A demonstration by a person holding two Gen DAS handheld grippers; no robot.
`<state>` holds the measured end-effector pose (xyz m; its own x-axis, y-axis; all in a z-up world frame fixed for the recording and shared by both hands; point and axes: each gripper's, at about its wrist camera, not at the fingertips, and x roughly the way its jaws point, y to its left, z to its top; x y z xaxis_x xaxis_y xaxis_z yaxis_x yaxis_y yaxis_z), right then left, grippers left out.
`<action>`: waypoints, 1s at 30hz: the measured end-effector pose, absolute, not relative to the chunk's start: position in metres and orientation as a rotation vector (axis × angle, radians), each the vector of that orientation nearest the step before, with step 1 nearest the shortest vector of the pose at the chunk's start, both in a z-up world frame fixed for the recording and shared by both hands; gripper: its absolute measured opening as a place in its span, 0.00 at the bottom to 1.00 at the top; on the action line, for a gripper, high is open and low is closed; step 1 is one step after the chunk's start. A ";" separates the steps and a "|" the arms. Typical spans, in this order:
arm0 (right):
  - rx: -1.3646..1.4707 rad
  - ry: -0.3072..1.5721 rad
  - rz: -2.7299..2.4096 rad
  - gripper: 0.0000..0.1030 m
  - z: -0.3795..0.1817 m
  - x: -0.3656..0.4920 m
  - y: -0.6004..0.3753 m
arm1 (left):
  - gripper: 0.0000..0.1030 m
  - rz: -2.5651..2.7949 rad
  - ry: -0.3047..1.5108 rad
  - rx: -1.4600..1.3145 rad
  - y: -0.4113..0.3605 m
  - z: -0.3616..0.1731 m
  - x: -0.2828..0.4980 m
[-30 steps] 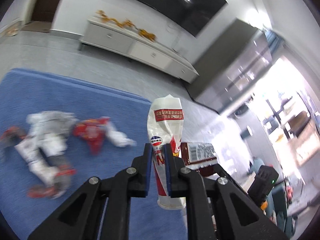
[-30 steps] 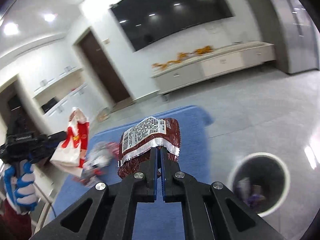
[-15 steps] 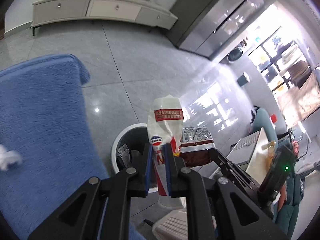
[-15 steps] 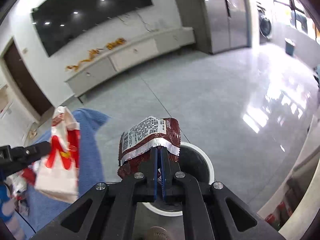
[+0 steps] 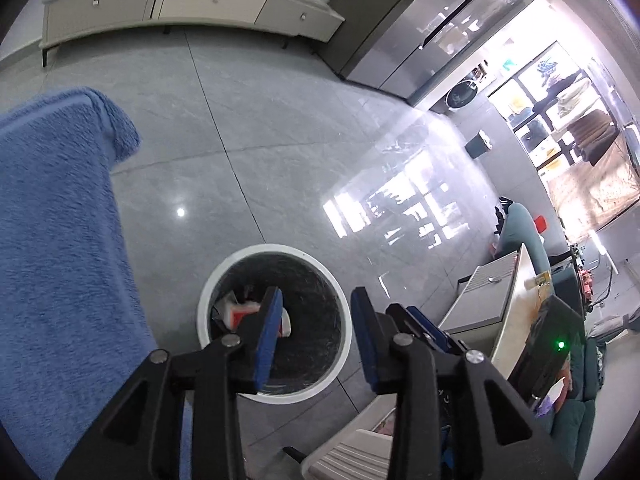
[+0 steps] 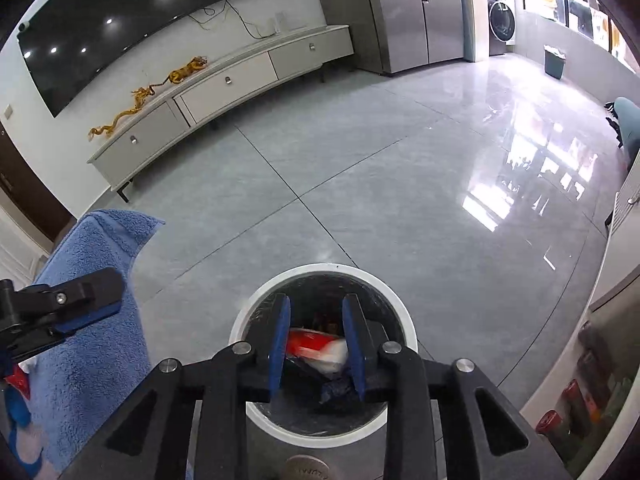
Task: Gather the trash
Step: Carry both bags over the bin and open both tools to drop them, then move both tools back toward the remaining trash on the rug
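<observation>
A round white-rimmed trash bin (image 5: 208, 300) with a dark liner stands on the grey tile floor. It also shows in the right wrist view (image 6: 248, 312). My left gripper (image 5: 316, 332) is open and empty above the bin. My right gripper (image 6: 316, 340) is open and empty over the bin mouth. A white and red wrapper (image 5: 236, 310) lies inside the bin; it shows between my right fingers (image 6: 320, 348) on top of dark trash. My left gripper's finger (image 6: 86, 292) shows at the left of the right wrist view.
A blue towel-covered table (image 5: 52, 240) is to the left of the bin, also in the right wrist view (image 6: 92, 344). A white low cabinet (image 6: 224, 84) stands along the far wall. A white drawer unit (image 5: 492, 284) stands to the right.
Both grippers have opened over the bin. The white and red wrapper and the dark red packet have left the fingers and the wrapper now lies in the bin.
</observation>
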<state>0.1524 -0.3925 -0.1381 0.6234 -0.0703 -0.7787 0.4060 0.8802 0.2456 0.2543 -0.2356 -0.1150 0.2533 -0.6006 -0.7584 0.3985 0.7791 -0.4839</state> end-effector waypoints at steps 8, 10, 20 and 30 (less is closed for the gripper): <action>0.409 0.754 -0.213 0.25 -0.098 0.131 -0.347 | 0.33 -0.609 0.911 -0.208 -0.159 -0.050 0.217; 0.387 0.720 -0.190 0.26 -0.081 0.124 -0.332 | 0.33 -0.579 0.863 -0.194 -0.136 -0.032 0.205; 0.275 0.577 -0.015 0.52 0.003 0.084 -0.242 | 0.58 -0.363 0.688 -0.139 0.005 0.032 0.131; 0.161 0.493 0.152 0.55 0.056 0.057 -0.148 | 0.58 -0.147 0.602 -0.220 0.164 0.047 0.049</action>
